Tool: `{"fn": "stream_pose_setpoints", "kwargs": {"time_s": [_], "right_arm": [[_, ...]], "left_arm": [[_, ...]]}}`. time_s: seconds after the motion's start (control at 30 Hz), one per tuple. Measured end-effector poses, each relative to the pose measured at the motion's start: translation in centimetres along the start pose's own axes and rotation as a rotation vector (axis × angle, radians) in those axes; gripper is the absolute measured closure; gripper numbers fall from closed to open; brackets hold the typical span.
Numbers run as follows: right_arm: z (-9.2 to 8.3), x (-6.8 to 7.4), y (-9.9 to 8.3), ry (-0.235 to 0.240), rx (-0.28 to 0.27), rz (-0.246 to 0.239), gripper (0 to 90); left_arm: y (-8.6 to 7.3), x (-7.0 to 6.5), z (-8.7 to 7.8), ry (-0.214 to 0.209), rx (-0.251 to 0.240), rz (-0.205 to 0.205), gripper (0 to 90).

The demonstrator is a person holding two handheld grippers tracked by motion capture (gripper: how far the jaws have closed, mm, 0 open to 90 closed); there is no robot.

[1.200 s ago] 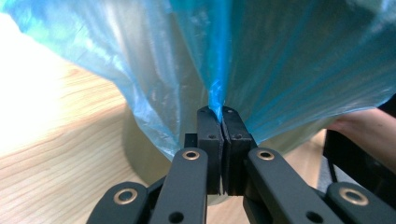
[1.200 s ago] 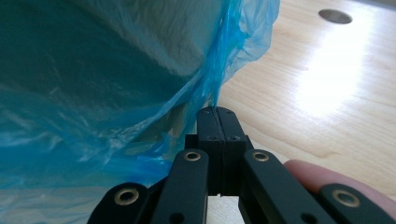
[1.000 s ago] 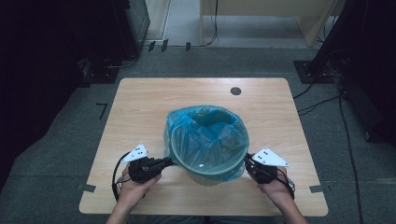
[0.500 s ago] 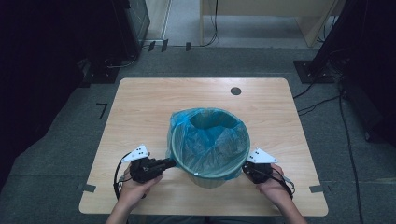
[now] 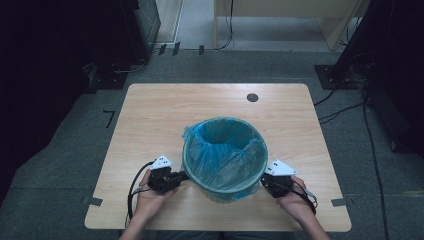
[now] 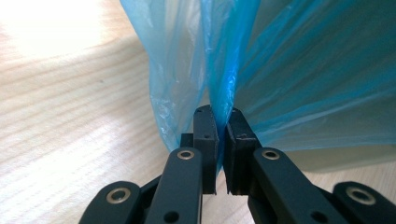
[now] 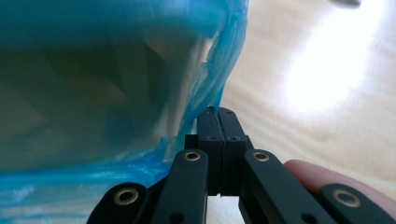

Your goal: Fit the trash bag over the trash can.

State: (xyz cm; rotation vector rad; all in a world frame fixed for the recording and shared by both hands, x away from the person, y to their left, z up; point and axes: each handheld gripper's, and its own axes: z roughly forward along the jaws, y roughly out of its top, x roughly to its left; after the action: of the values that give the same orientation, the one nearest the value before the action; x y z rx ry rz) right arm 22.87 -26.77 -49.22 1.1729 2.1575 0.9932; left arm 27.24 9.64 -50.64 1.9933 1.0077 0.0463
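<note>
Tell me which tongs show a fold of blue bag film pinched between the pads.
The left tongs: the thin blue plastic bag runs down into their slit. The right tongs meet flush.

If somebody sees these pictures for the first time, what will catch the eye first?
First the blue bag lining the round bin, which stands near the front of the wooden table. Then the two hand-held grippers at its sides: the left gripper pinches a fold of the bag, and the right gripper is shut at the bag's edge.
</note>
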Motion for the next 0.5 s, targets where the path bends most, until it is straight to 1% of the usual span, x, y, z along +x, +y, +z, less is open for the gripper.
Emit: {"fn": "stream_pose_setpoints", "kwargs": {"time_s": [0.03, 0.07, 0.1, 0.13, 0.17, 0.2, 0.27, 0.3, 0.37, 0.43, 0.47, 0.5], "right_arm": [[0.3, 0.0, -0.2, -0.009, 0.022, -0.01, 90.0], [0.8, 0.0, -0.5, -0.017, 0.056, -0.015, 90.0], [1.3, 0.0, -0.8, -0.025, 0.099, -0.02, 90.0], [1.7, -0.1, -1.1, -0.029, 0.127, -0.02, 90.0], [1.8, -0.2, -1.2, -0.028, 0.12, -0.011, 90.0], [1.8, -0.5, -1.2, -0.021, 0.125, 0.015, 90.0], [1.8, -0.7, -1.2, -0.037, 0.132, 0.021, 90.0], [1.8, -0.8, -1.3, -0.038, 0.128, 0.021, 90.0], [1.7, -1.0, -1.3, -0.046, 0.126, 0.026, 90.0], [1.7, -1.2, -1.4, -0.058, 0.125, 0.024, 90.0], [1.7, -1.3, -1.4, -0.062, 0.122, 0.022, 90.0], [1.7, -1.4, -1.4, -0.075, 0.122, 0.019, 90.0]], "left_arm": [[0.0, -0.1, -0.1, -0.008, -0.004, 0.01, 85.4], [0.0, 0.0, -0.3, -0.011, -0.005, 0.014, 85.5], [0.0, 0.0, -0.4, -0.009, 0.002, 0.013, 85.6], [-0.1, 0.1, -0.5, -0.007, 0.009, 0.009, 86.0], [-0.2, 0.3, -0.5, -0.002, 0.023, 0.008, 86.2], [-0.3, 0.4, -0.4, 0.006, 0.035, 0.004, 86.5], [-0.6, 0.6, -0.2, 0.019, 0.05, -0.013, 87.0], [-0.8, 0.7, -0.1, 0.044, 0.056, -0.012, 87.4], [-0.8, 0.8, -0.1, 0.07, 0.043, -0.024, 89.1], [-0.7, 0.9, -0.1, 0.124, 0.028, -0.013, 89.4], [-0.7, 1.0, -0.1, 0.148, 0.018, -0.014, 89.6], [-0.7, 1.3, -0.1, 0.177, 0.0, -0.026, 89.7]]}}
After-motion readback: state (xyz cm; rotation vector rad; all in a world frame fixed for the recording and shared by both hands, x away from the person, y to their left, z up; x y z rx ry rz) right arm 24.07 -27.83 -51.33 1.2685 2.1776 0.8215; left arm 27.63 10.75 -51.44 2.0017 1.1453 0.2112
